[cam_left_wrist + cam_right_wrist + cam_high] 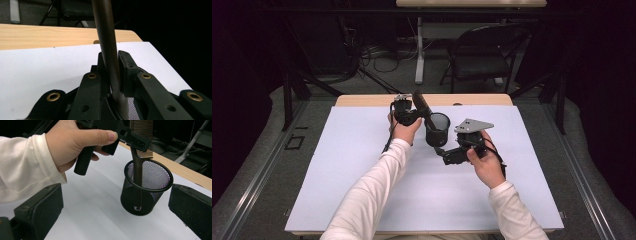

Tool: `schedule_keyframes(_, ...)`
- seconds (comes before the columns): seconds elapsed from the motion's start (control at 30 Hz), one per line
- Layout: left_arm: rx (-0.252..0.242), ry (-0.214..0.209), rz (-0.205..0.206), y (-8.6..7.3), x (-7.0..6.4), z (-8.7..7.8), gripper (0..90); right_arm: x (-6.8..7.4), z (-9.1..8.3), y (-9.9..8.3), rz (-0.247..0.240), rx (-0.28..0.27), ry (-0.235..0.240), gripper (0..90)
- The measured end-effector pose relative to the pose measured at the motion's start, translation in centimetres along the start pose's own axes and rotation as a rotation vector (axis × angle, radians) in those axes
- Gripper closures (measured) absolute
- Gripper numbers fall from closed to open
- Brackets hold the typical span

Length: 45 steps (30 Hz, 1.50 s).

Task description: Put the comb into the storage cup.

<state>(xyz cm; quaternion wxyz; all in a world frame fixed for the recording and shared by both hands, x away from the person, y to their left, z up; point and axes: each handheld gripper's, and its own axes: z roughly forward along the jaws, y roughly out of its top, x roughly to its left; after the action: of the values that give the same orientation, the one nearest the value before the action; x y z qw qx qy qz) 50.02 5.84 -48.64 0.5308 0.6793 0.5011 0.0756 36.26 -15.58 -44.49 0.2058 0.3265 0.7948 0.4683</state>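
Observation:
A black mesh cup (437,129) stands upright on the white mat (362,175). A dark comb (422,104) stands steeply in it, handle down, toothed end up. My left gripper (418,115) is shut on the comb's handle (107,45) just above the cup's rim (130,107). In the right gripper view the handle (137,177) reaches down close to the bottom of the cup (150,192), and the left gripper (132,140) clamps it below the teeth. My right gripper (440,149) sits low beside the cup, open (116,207), with nothing between its jaws.
The mat covers most of a wooden table (362,100), whose far edge shows bare wood. Beyond the table stand a black folding chair (484,55) and a white table leg (419,50), with cables on the floor. Darkness surrounds both sides.

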Motion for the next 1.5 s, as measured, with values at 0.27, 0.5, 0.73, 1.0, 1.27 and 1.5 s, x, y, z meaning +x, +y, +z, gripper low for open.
schedule_keyframes(0.27,0.006,0.007,0.007,-0.1,0.0,0.1,76.0,0.0,0.0,0.0,-0.001,0.000,0.001,0.0)
schedule_keyframes(0.5,-0.008,0.031,0.022,-0.1,0.2,-0.1,65.5,0.0,0.1,-0.1,-0.001,0.003,0.001,0.0)
schedule_keyframes(0.73,-0.012,0.030,0.026,-0.2,0.2,-0.3,53.4,-0.1,0.2,-0.1,0.000,0.008,-0.002,0.0)
schedule_keyframes(1.0,-0.022,0.026,0.045,-0.1,-0.2,-0.6,48.3,0.0,0.2,-0.2,-0.001,0.008,-0.004,0.0)
schedule_keyframes(1.27,-0.012,0.036,0.044,0.0,-0.1,-0.9,46.4,0.0,0.2,-0.1,0.000,0.007,-0.002,0.0)
schedule_keyframes(1.5,0.002,0.024,0.050,0.1,-0.1,-1.5,47.6,-0.1,0.2,-0.2,0.000,0.009,-0.003,0.0)
